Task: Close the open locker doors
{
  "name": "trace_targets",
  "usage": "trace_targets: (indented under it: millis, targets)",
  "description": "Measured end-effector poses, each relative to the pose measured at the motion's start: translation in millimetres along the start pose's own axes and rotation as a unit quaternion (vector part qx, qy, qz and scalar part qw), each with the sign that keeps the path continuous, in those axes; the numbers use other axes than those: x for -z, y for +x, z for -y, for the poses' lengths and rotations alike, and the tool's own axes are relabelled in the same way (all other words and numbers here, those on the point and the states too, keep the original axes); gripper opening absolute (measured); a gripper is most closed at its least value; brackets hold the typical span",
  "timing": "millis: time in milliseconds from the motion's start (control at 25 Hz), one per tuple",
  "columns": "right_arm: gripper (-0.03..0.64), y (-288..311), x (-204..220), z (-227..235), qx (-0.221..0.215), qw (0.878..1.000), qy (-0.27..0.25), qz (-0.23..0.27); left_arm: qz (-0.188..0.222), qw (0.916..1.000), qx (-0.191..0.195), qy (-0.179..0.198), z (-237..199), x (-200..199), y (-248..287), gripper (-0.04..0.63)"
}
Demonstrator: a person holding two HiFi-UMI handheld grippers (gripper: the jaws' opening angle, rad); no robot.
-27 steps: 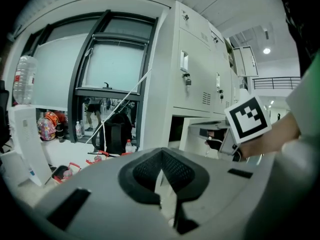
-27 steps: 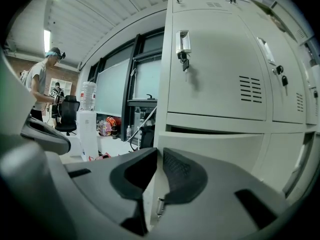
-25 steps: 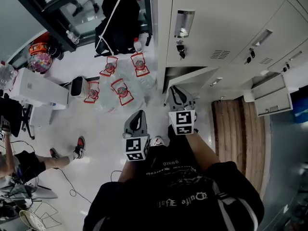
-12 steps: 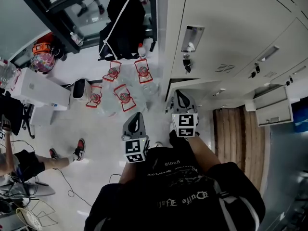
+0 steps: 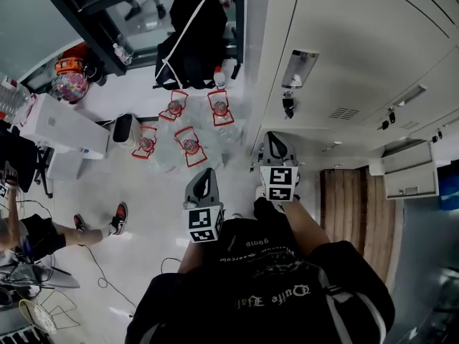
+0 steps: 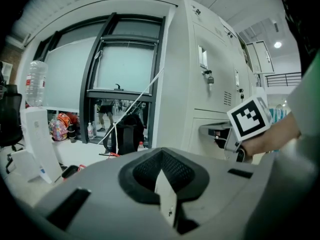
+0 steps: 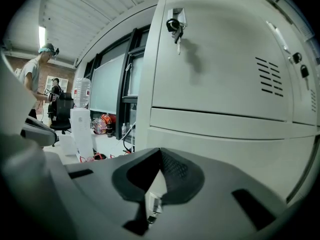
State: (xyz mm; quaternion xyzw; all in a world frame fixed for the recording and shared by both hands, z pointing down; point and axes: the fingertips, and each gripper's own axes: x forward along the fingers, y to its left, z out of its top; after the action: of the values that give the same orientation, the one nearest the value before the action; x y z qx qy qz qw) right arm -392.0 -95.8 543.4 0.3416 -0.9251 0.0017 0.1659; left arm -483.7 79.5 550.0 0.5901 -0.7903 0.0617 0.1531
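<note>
So the right gripper [image 5: 275, 140] is clamped shut with nothing in it, nose right up by the lower locker door [image 7: 230, 154]. That door's a plain pale grey panel that looks about closed, sitting under the upper door [image 7: 220, 69] with vent slits and keys [image 7: 175, 25] dangling from the lock. Left gripper [image 5: 206, 176] is closed and empty too, out over the floor [image 5: 154, 213], and further along the row another locker door [image 5: 410, 172] juts out open.

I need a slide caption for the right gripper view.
Shut right claw facing a locker door with keys in its lock.
</note>
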Motion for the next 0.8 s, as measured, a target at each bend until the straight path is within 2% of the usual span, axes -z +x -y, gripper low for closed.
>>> trace_targets:
  millis: [120, 520, 800]
  targets:
    - [0.006, 3.8, -0.7, 1.1, 0.000, 1.000, 0.000, 0.000, -0.008, 0.9999, -0.014, -0.003, -6.9, 3.7, -1.2, 0.007]
    - [0.005, 10.2, -4.4, 4.5, 0.012, 1.000, 0.004, -0.004, -0.010, 0.9996, -0.024, -0.011, -11.4, 4.3, 5.0, 0.006]
    - [0.006, 10.1, -4.4, 4.2, -0.006, 1.000, 0.019, 0.000, -0.008, 0.9998, -0.008, -0.013, -2.3, 1.0, 7.0, 0.006]
